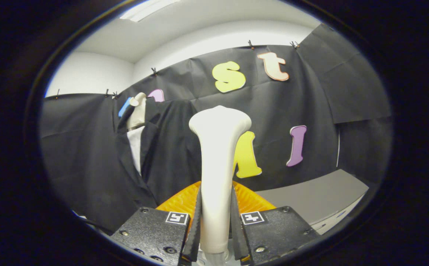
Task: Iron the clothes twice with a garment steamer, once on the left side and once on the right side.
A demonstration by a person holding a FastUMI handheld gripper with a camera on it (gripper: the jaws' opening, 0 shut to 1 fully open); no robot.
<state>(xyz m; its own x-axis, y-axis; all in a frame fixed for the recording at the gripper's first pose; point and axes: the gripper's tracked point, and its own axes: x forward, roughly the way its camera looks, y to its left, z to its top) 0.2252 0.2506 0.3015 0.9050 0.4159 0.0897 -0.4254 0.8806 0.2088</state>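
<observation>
The gripper point(216, 225) is clenched on the garment steamer point(217, 166), both fingers pressing the sides of its pale handle, so the pick-up looks done. The steamer stands upright between the fingers, its flared head raised well short of the dark jacket point(155, 155) hanging on a mannequin point(138, 111) beyond and to the left. Neither the left nor the right pass appears started. The steamer is smooth, cream-white and glossy.
</observation>
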